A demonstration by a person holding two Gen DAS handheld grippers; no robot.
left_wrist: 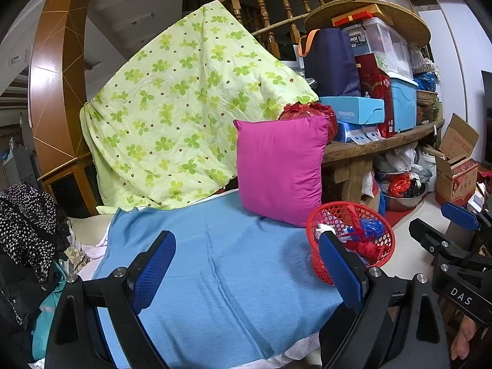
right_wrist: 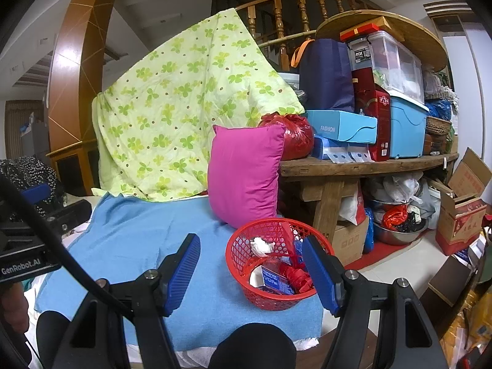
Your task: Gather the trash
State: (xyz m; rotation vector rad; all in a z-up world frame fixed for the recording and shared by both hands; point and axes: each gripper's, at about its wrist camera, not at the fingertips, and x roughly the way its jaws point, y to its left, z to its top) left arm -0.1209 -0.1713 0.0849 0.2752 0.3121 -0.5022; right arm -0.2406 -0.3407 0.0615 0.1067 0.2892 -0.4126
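The red mesh basket stands upright on the blue blanket, at the blanket's near right corner, with its round mouth facing up. It has no marked long axis; the rim is circular and the wall tapers slightly toward the base. A magenta pillow stands just behind it, leaning against the edge of a wooden table.

The right gripper points forward and slightly downward. Its jaws stand partly open and hold nothing. In the right wrist view the basket lies ahead of the jaws, toward the right finger, which overlaps the basket's right rim in the picture; whether it touches the rim cannot be told.

The left gripper also points forward and slightly downward over the blanket. Its jaws stand wide open and empty. In the left wrist view the basket lies beyond the right finger, outside the gap between the jaws.

The basket is an open lattice of red plastic. Its contents include crumpled white paper, a blue printed packet, red plastic film and blue plastic film.
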